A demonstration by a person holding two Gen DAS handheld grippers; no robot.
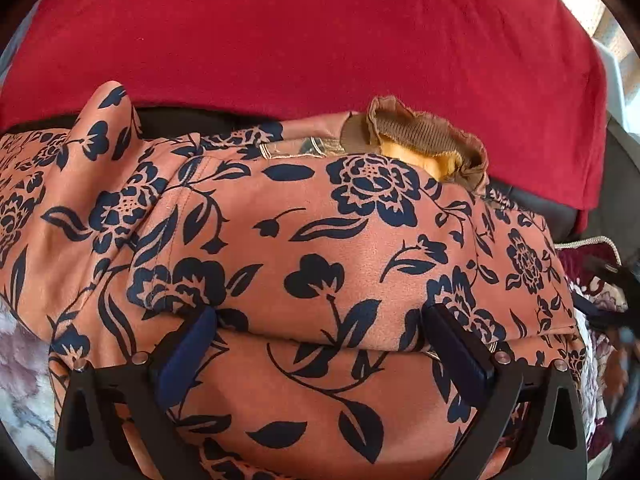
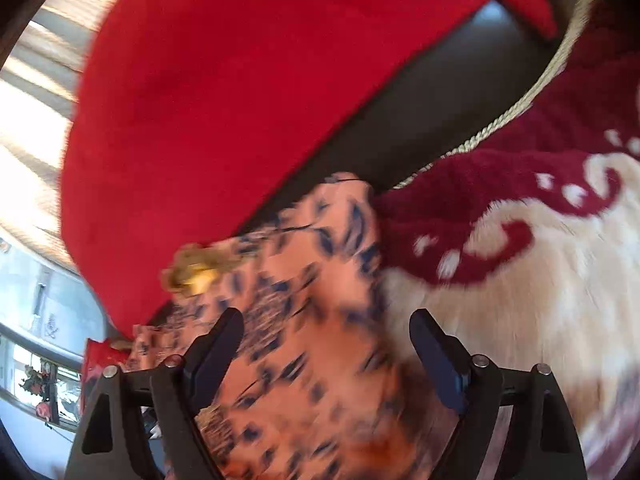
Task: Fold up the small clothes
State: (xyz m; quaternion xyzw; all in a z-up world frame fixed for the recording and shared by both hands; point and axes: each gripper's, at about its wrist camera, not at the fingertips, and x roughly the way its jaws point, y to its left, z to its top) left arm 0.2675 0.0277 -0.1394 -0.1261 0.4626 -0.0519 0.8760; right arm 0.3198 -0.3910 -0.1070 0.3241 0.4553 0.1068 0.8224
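Left claw (image 1: 316, 340) jaws spread wide, dark blue pads (image 1: 188, 352) on black angular plastic fingers; a soft rolled fold of the floral garment (image 1: 320, 248) lies between them, pads seem to touch the cloth at both sides but a real pinch cannot be told; garment is salmon-pink, matte, suede-like, printed with navy flowers, leaves and stems; lies bunched and folded in thick layers, one pointed corner sticking up at far left; stitched hem line visible on the left flap; brown ribbed cuff (image 1: 428, 136) with frilled edge pokes out at the far side, mustard-yellow fleecy lining inside it; small woven label just beside the cuff; behind the garment, a big red cushion (image 1: 300, 32), velvety nap, rounded edges, resting on a dark smooth leather-like seat; pale grey fuzzy blanket under garment at lower left.

Right wrist view heavily motion-blurred; right claw (image 2: 328, 344) jaws stand wide apart, nothing pinched; same floral garment (image 2: 312, 320) lies under and between the fingers, left pad over the cloth, right pad over the plush blanket (image 2: 540, 240); blanket is deep-pile, cream with maroon scroll pattern, twisted beige cord trim along its edge; red cushion (image 2: 240, 80) fills the upper left; yellow lining blob visible at the garment's far edge near the cushion.
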